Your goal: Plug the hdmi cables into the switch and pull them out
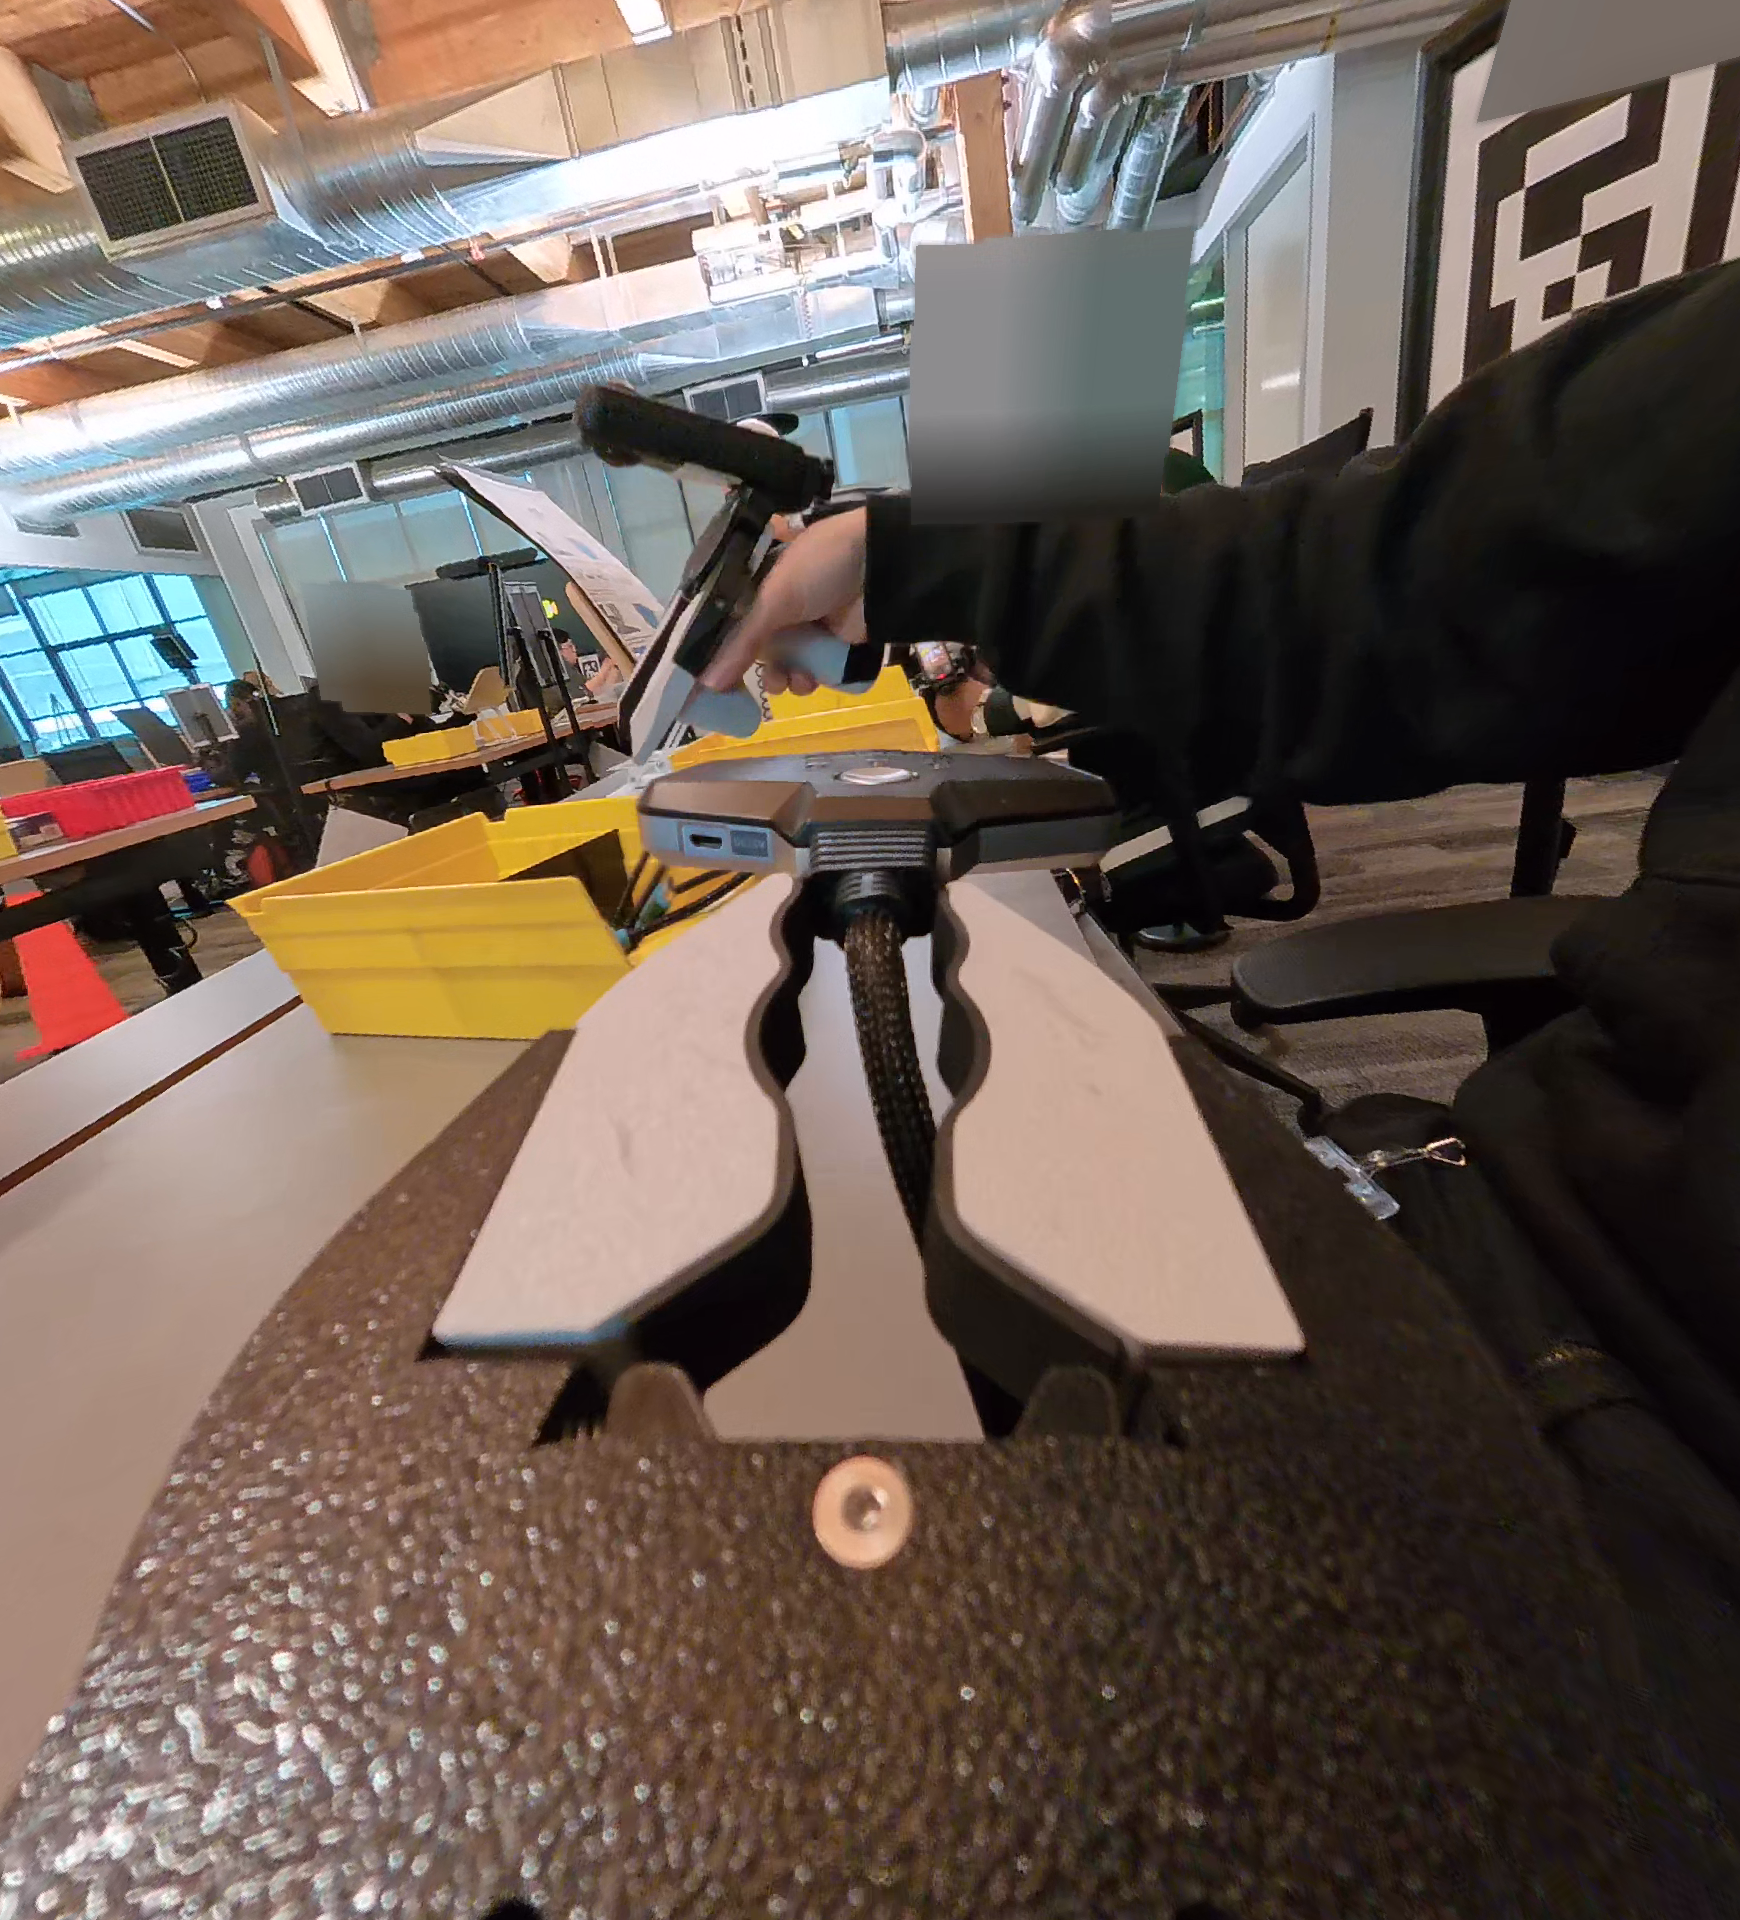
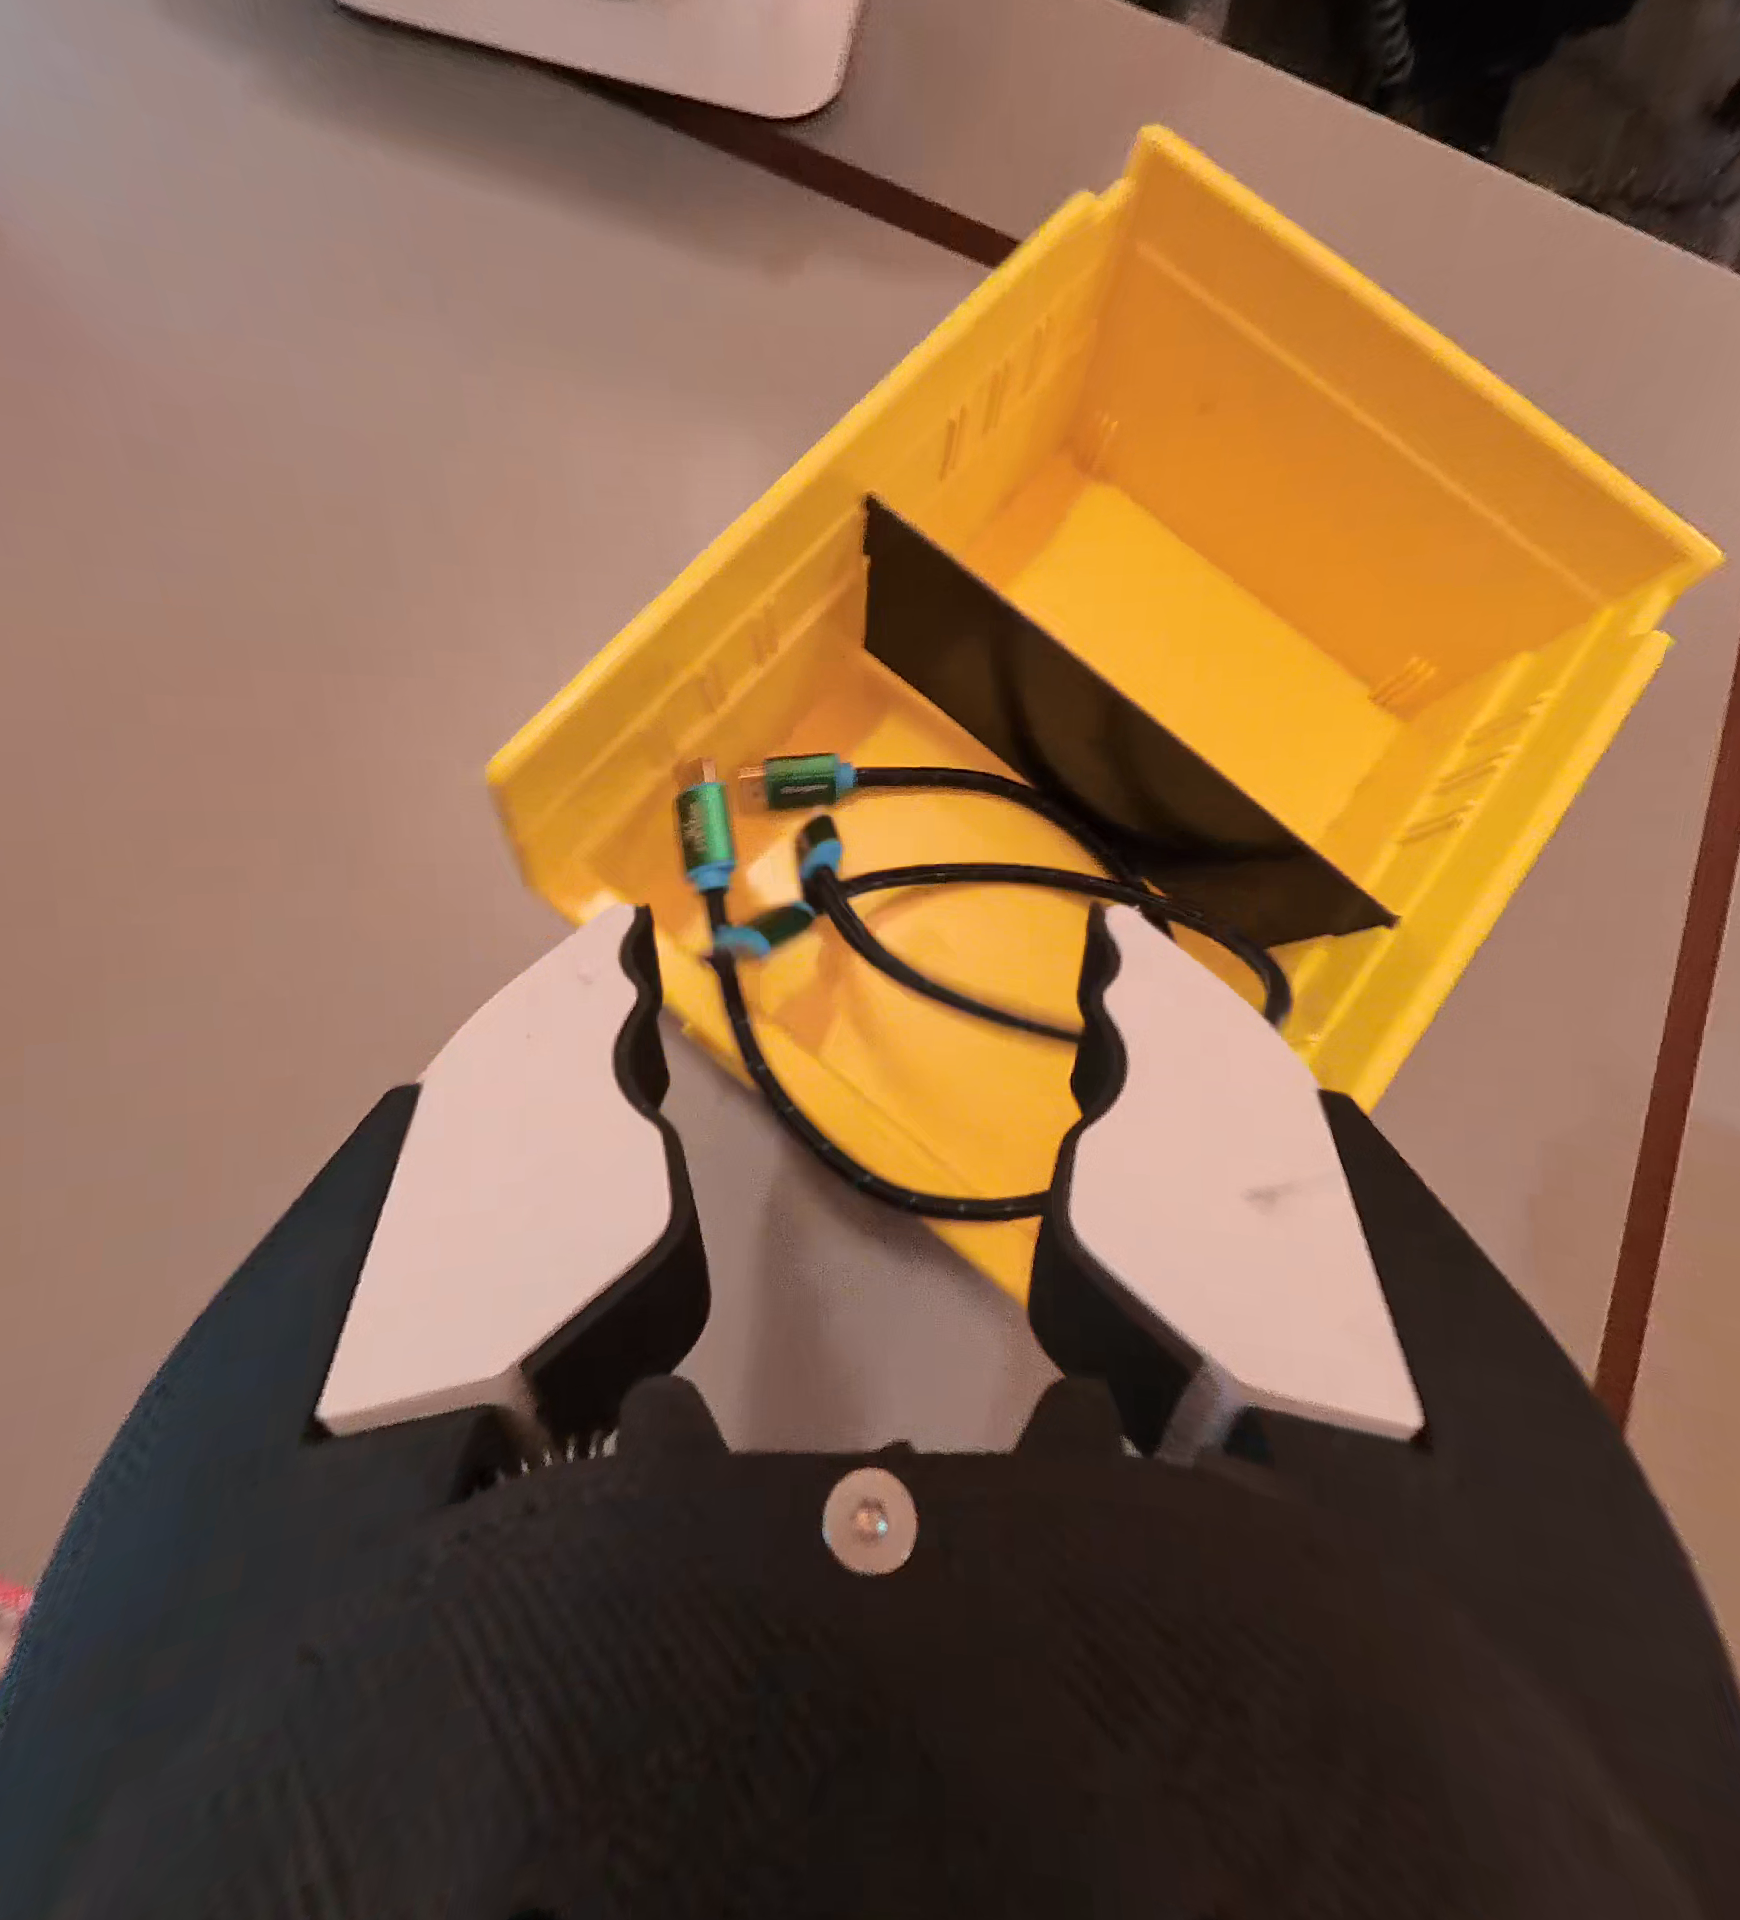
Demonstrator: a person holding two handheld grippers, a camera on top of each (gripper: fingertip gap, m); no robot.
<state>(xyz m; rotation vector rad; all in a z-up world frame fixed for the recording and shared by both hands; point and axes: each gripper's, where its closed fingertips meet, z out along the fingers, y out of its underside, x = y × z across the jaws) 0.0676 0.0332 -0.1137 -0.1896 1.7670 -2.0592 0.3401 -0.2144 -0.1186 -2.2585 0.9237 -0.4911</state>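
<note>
Left gripper [image 1: 868, 904]: its two grey fingers were drawn in close around the strain relief of a braided black cable [image 1: 887, 1049], clamped on it just behind the switch.
HDMI switch [image 1: 876, 805]: a flat dark box with a round silver button on top, held up off the grey table [image 1: 118, 1195] at the end of that cable; a small port showed on its silver left face.
Right gripper [image 2: 864, 940]: its jaws stood wide apart with nothing between the pads, poised above the near end of the yellow bin [image 2: 1261, 436].
HDMI cables [image 2: 949, 914]: black braided leads with green plugs and blue collars lay loosely coiled in the bin's near compartment; four plug ends were clustered by the near-left corner, unplugged.
Black divider [image 2: 1084, 727]: it crossed the bin, splitting it in two; the cables lay on the near side.
Person: a hand [image 1: 809, 613] in a black sleeve [image 1: 1365, 623] gripped the right gripper's handle, raised beyond the switch.
Background: more yellow bins and a red bin [image 1: 97, 805] sat on far tables.
</note>
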